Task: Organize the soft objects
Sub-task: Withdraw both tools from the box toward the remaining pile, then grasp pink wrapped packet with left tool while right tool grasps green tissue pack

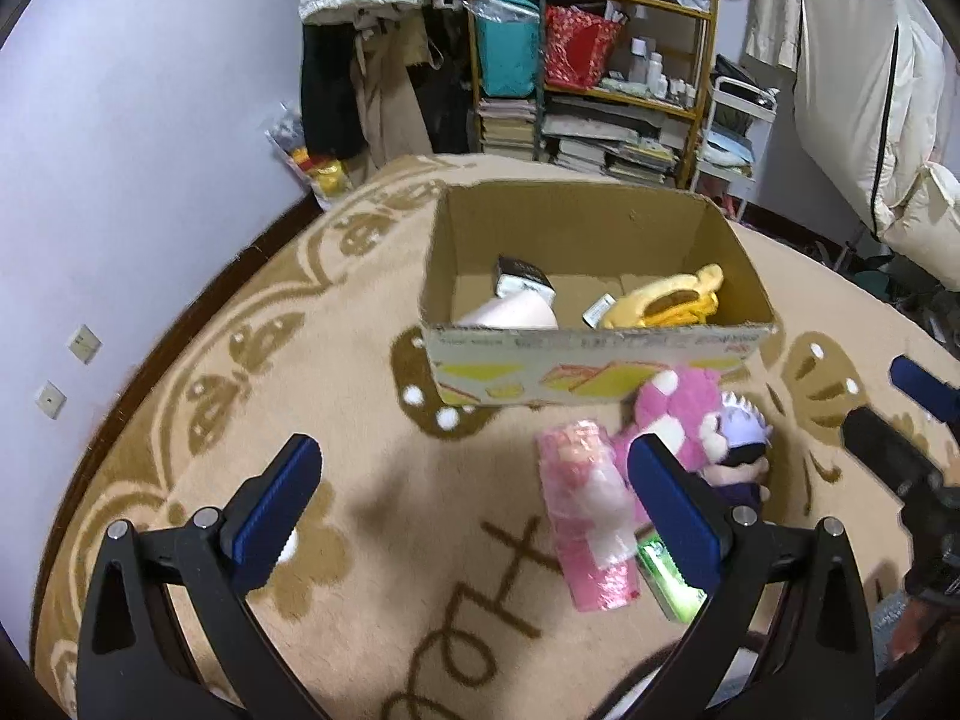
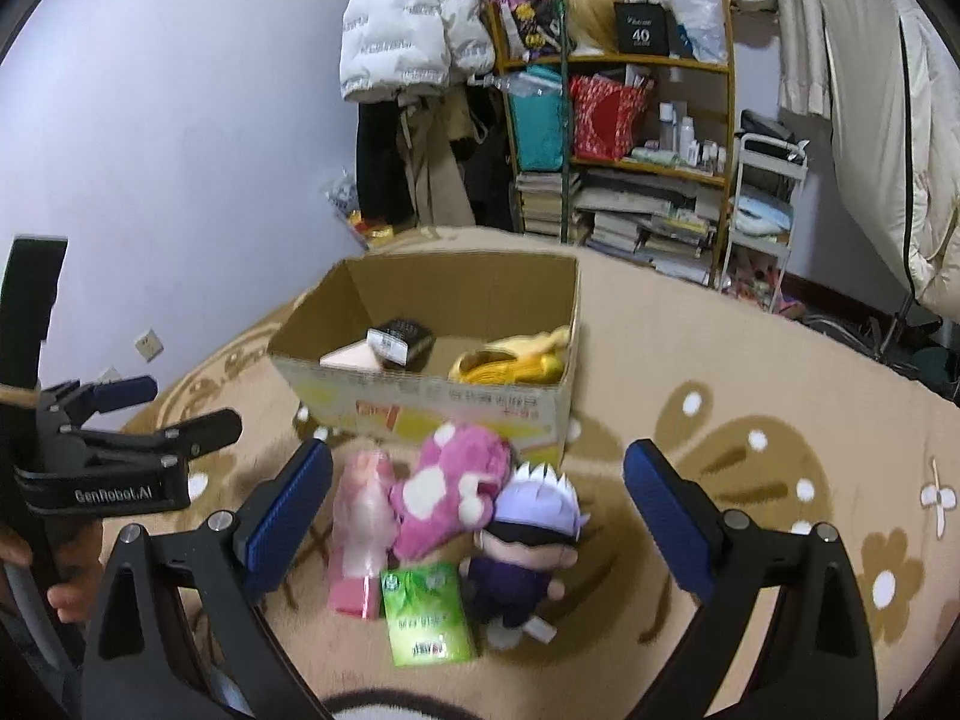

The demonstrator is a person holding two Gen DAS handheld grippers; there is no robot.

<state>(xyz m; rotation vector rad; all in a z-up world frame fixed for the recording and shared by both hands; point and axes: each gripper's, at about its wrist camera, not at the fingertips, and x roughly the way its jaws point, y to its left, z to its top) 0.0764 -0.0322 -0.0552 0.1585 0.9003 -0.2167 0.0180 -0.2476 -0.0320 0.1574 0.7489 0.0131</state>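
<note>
Cardboard forms the open box (image 2: 432, 324) that is set on the beige patterned carpet (image 2: 750, 372), and inside it a yellow plush toy (image 2: 510, 360), a dark packet (image 2: 402, 336) and a pale pink item (image 2: 351, 357) are seen. Just in front of the box's printed wall, a cluster of soft things is laid on the carpet: a pink plush toy with white spots (image 2: 447, 495), a small doll with white spiky hair and a purple outfit (image 2: 522, 546) touching it on the right, a pink wrapped bundle (image 2: 360, 540) on the left, and a green tissue pack (image 2: 426, 615) nearest the camera (its print cannot be read).

The right tongs (image 2: 480, 519) are held wide apart above this cluster, with nothing gripped between the blue pads. The left tongs (image 1: 474, 507) are likewise spread wide and empty, over bare carpet left of the bundle. In the right wrist view the left device is gripped by a hand (image 2: 66, 594) at the left edge.
</note>
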